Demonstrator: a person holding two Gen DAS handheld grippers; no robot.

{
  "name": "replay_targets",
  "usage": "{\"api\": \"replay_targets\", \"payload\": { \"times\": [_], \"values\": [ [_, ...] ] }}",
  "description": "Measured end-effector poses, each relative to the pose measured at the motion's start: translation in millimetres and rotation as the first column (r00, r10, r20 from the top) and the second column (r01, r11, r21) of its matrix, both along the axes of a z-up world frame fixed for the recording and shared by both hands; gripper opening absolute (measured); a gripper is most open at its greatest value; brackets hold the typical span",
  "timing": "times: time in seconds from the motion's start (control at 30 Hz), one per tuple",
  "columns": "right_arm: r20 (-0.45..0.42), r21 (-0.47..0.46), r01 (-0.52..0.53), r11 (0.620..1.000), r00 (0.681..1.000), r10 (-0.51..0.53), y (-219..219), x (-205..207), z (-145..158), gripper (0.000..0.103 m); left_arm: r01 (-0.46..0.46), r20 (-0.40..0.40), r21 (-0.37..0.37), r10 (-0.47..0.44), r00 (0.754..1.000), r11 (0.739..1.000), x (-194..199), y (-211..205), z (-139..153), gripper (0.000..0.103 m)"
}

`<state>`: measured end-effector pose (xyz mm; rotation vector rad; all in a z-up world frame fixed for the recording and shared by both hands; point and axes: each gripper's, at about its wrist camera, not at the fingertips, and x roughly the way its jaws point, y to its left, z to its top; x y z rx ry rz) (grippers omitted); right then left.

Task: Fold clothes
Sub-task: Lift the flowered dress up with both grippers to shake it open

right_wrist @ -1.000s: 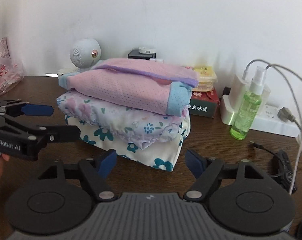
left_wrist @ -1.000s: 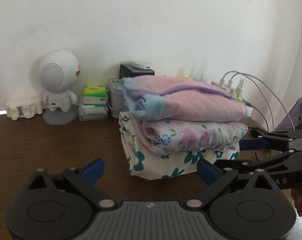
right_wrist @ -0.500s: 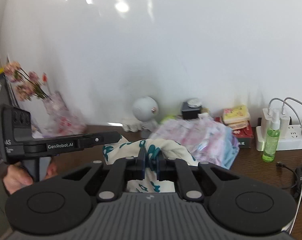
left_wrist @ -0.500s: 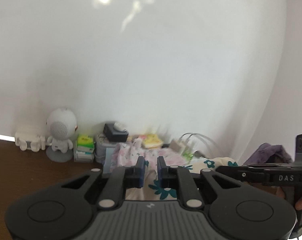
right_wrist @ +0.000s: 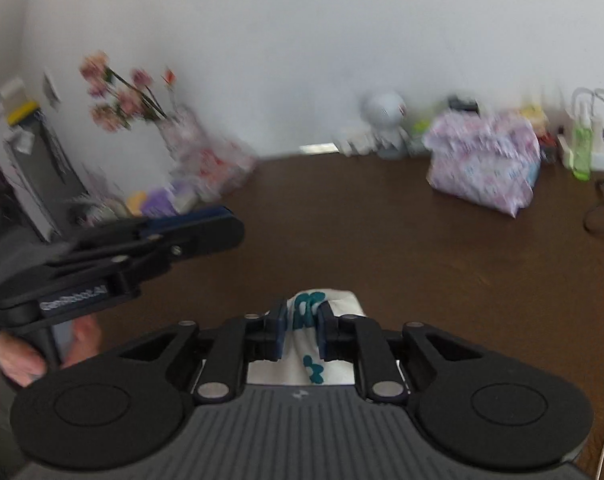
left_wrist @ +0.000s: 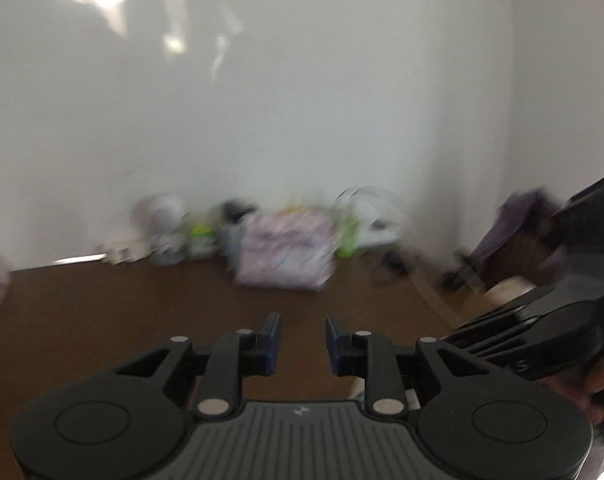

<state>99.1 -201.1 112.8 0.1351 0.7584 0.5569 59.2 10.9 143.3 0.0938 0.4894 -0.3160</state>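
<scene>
We see the right gripper (right_wrist: 300, 330) with jaws easing apart, pads pressing a bunched white garment with teal flowers (right_wrist: 310, 344) over the dark brown wooden table (right_wrist: 342, 232). Left gripper (left_wrist: 300, 344) opening, nothing between its pads. Folded pastel pile (right_wrist: 484, 162) sits by the wall.
</scene>
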Motion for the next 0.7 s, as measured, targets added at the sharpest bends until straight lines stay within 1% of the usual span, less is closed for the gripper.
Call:
{"api": "replay_targets", "payload": {
  "times": [0.03, 0.07, 0.1, 0.13, 0.17, 0.2, 0.23, 0.27, 0.3, 0.37, 0.4, 0.47, 0.53, 0.57, 0.6, 0.67, 0.7],
  "values": [
    [0.031, -0.068, 0.013, 0.998, 0.999, -0.011, 2.8, -8.2, -11.2, 0.022, -0.095, -0.004, 0.046, 0.095, 0.995, 0.994, -12.1, 5.8, -9.0, 0.022],
    [0.093, -0.085, -0.001, 0.996, 0.996, 0.009, -2.8, -25.5, -12.1, 0.032, -0.153, -0.002, 0.028, 0.153, 0.988, 0.988, -26.9, 15.3, -12.9, 0.031],
    [0.153, -0.103, -0.013, 0.995, 0.988, 0.029, -8.4, -42.7, -13.0, 0.042, -0.185, -0.027, -0.021, 0.184, 0.982, 0.983, -50.9, 28.1, -17.6, 0.048],
    [0.213, -0.121, -0.024, 0.992, 0.976, 0.05, -14.1, -60.0, -13.9, 0.058, -0.186, -0.058, -0.071, 0.182, 0.982, 0.98, -69.3, 34.7, -21.2, 0.057],
    [0.264, -0.136, -0.036, 0.99, 0.962, 0.072, -20.6, -75.9, -15.0, 0.059, -0.173, -0.08, -0.132, 0.163, 0.983, 0.976, -88.4, 38.5, -27.1, 0.071],
    [0.292, -0.139, -0.054, 0.989, 0.952, 0.093, -30.0, -87.9, -17.1, 0.059, -0.17, -0.094, -0.167, 0.156, 0.983, 0.971, -105.3, 34.2, -33.9, 0.076],
    [0.313, -0.153, -0.061, 0.986, 0.944, 0.107, -37.2, -98.2, -20.1, 0.06, -0.167, -0.107, -0.201, 0.148, 0.983, 0.965, -122.1, 29.8, -40.8, 0.076],
    [0.315, -0.198, -0.038, 0.98, 0.944, 0.101, -38.2, -103.4, -26.2, 0.06, -0.22, -0.116, -0.201, 0.2, 0.973, 0.954, -134.7, 19.1, -46.9, 0.076],
    [0.318, -0.246, -0.017, 0.969, 0.943, 0.097, -38.1, -108.3, -32.9, 0.06, -0.263, -0.107, -0.175, 0.247, 0.963, 0.949, -144.9, 5.6, -52.7, 0.076],
    [0.328, -0.355, -0.003, 0.935, 0.936, 0.128, -30.9, -114.4, -46.6, 0.059, -0.27, -0.051, -0.082, 0.266, 0.962, 0.959, -153.9, -26.1, -63.2, 0.077],
    [0.343, -0.397, 0.001, 0.918, 0.928, 0.148, -28.0, -117.1, -53.2, 0.059, -0.249, -0.013, -0.018, 0.249, 0.968, 0.968, -153.8, -42.8, -69.3, 0.08],
    [0.362, -0.453, 0.019, 0.891, 0.918, 0.164, -22.2, -116.3, -64.1, 0.057, -0.228, 0.034, 0.107, 0.226, 0.974, 0.968, -151.2, -68.3, -83.2, 0.083],
    [0.364, -0.44, 0.046, 0.897, 0.922, 0.131, -18.2, -107.5, -69.3, 0.056, -0.207, 0.07, 0.216, 0.196, 0.978, 0.954, -147.6, -89.1, -97.6, 0.083],
    [0.367, -0.426, 0.058, 0.903, 0.923, 0.113, -17.0, -103.8, -70.4, 0.053, -0.193, 0.076, 0.253, 0.18, 0.981, 0.948, -145.5, -94.7, -102.6, 0.083],
    [0.379, -0.41, 0.071, 0.909, 0.92, 0.099, -17.1, -103.4, -70.2, 0.053, -0.193, 0.077, 0.28, 0.178, 0.981, 0.94, -144.2, -96.9, -105.9, 0.083],
    [0.393, -0.378, 0.087, 0.922, 0.917, 0.075, -21.8, -104.0, -67.2, 0.053, -0.239, 0.081, 0.297, 0.225, 0.971, 0.925, -140.1, -91.1, -108.7, 0.083],
    [0.399, -0.361, 0.094, 0.928, 0.915, 0.063, -24.2, -104.4, -65.8, 0.053, -0.258, 0.067, 0.314, 0.25, 0.966, 0.914, -138.0, -86.5, -111.5, 0.082]
  ]
}}
